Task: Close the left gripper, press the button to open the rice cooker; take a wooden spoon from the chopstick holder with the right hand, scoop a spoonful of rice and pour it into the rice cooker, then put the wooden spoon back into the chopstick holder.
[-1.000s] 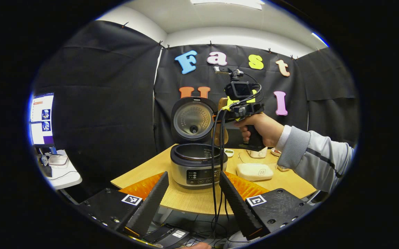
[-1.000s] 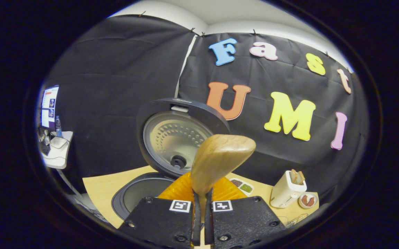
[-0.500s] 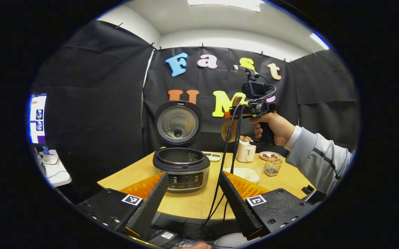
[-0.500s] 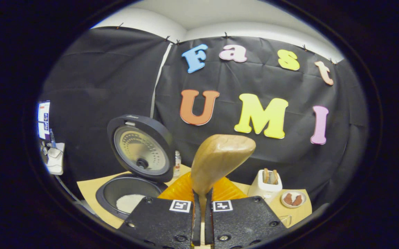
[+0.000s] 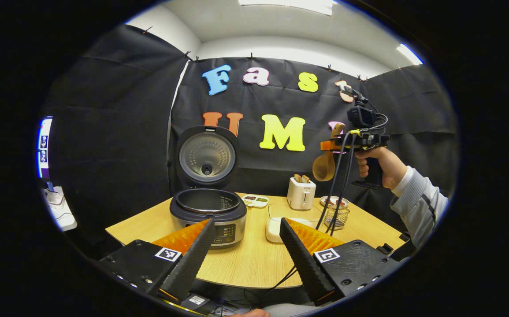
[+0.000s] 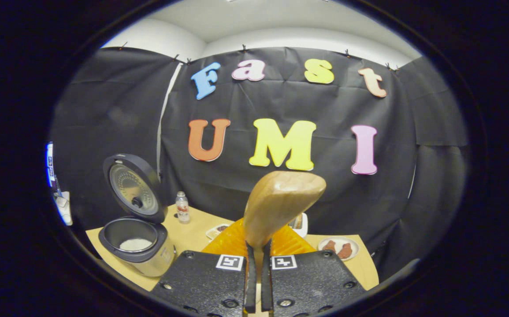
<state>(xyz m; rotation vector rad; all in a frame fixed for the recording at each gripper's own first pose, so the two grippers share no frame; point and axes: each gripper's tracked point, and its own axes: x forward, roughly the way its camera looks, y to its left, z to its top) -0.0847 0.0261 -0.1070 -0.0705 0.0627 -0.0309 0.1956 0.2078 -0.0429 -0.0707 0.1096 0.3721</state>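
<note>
Both fingers of your right gripper (image 6: 257,259) are clamped on the handle of the wooden spoon (image 6: 276,204), whose bowl stands up straight ahead of them in the right gripper view. From the left gripper view you can see that gripper (image 5: 330,145) held high in your hand (image 5: 380,163), above the right end of the table (image 5: 245,259), with the spoon's bowl (image 5: 324,166) hanging down in the air. Your left gripper (image 5: 246,251) stands with its fingers spread apart, holding nothing, low at the table's near edge.

The rice cooker (image 5: 208,209) sits on the left part of the table, lid upright, well apart from the spoon; a patch of white rice (image 6: 135,243) lies in its pot.

The spoon's handle is hidden between the fingers. Cables hanging from the right gripper cross in front of the wire mesh holder (image 5: 336,217) below it.

Nearby stand a toaster (image 5: 301,193), a small sectioned dish (image 5: 255,200), a plate (image 6: 338,248) and a bottle (image 6: 182,208).
</note>
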